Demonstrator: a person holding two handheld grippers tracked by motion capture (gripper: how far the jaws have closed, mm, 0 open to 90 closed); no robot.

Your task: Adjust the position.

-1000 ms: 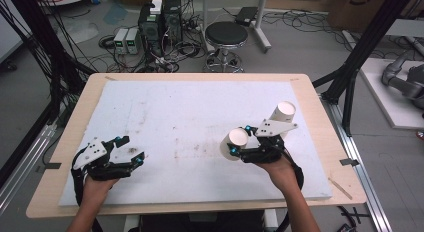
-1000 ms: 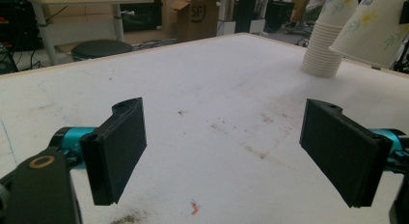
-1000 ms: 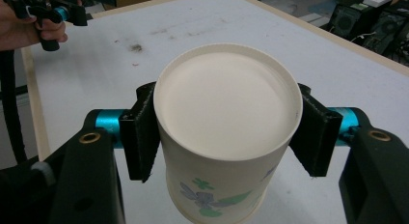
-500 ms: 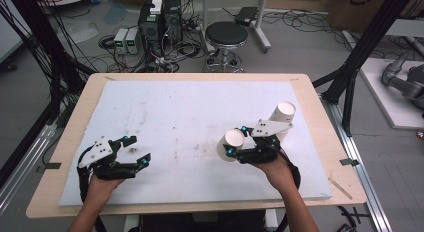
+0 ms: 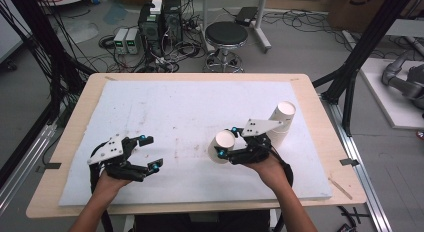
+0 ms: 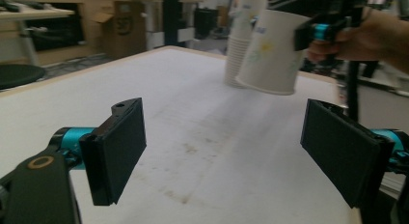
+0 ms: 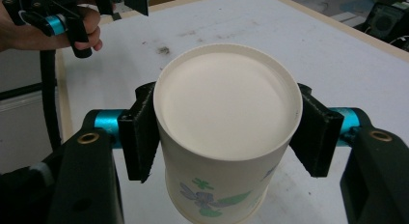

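Left claw point(image 5: 150, 152) at the near left of the bench point(image 5: 65, 157), jaws wide apart and holding nothing, hovering over the white mat point(image 5: 175, 117). Right of centre, a paper cup point(image 5: 221, 146) clamped by its sides in the right claw point(image 5: 225, 143), upside down with its flat base uppermost, tilted and lifted just off the mat. In the right gripper view, both pads point(image 7: 140, 137) pressed against the cup's wall below the base rim, flower print showing lower down. Just behind and to the right, a stack of paper cups point(image 5: 282, 121) standing upside down on the mat, close to the held cup
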